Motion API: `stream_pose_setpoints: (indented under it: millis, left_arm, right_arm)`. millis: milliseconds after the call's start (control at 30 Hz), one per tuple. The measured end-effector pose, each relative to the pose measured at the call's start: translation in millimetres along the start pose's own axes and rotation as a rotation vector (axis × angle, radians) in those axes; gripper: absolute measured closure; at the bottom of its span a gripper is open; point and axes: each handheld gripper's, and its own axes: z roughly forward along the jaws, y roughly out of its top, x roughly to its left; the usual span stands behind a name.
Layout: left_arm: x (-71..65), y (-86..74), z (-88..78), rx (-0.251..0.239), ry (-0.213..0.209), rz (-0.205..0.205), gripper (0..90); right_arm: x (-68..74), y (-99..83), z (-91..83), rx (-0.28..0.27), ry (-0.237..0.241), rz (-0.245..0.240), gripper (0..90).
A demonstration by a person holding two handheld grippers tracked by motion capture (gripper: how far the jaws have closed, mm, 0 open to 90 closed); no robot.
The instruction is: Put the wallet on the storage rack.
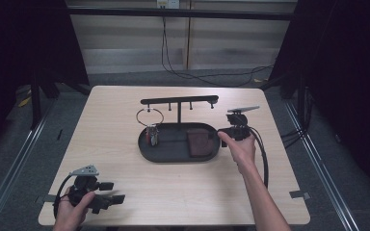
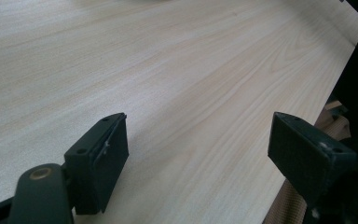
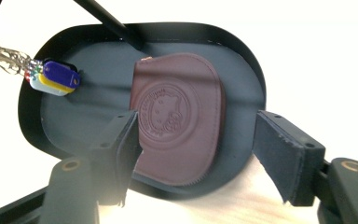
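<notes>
Honestly, your right tool [image 3: 193,154] sits wide open with nothing pinched, the maroon pouch [image 3: 179,114] lying flat in the black tray [image 3: 249,70] at frame center. Close now and the left pad could catch the tray rim or just shove the pouch. Key tags [image 3: 55,77] hang upper left; the stand post [image 3: 105,18] crosses above. Left tool [image 2: 198,158] idles open over bare desk [image 2: 168,60].

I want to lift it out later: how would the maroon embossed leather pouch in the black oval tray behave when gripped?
The maroon leather pouch lies flat in the black oval tray, so it looks thin and probably light. Its soft-looking leather may flex rather than stay stiff. Flat on the tray floor, its edge may be hard to get jaws under.
</notes>
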Motion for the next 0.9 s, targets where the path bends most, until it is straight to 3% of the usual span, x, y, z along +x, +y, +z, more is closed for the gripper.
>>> stream_pose_setpoints:
  millis: [67,333,633,900]
  left_arm:
    - [-0.4,-0.3,0.1,-0.009,0.004,-0.004,20.1]
    - [-0.5,-0.5,-0.4,-0.016,0.009,-0.012,20.1]
    - [-0.1,-0.6,-1.0,-0.024,0.018,-0.019,20.0]
    - [0.3,-0.5,-0.9,-0.019,0.022,-0.016,20.0]
  right_arm:
    - [-0.9,-6.7,-3.8,-0.020,0.015,-0.007,29.9]
    - [-3.5,-32.1,-18.4,-0.061,0.004,-0.034,29.9]
    - [-6.5,-60.1,-29.8,-0.064,0.003,-0.061,29.1]
    - [-19.1,-103.3,-35.1,-0.059,-0.004,-0.060,28.7]
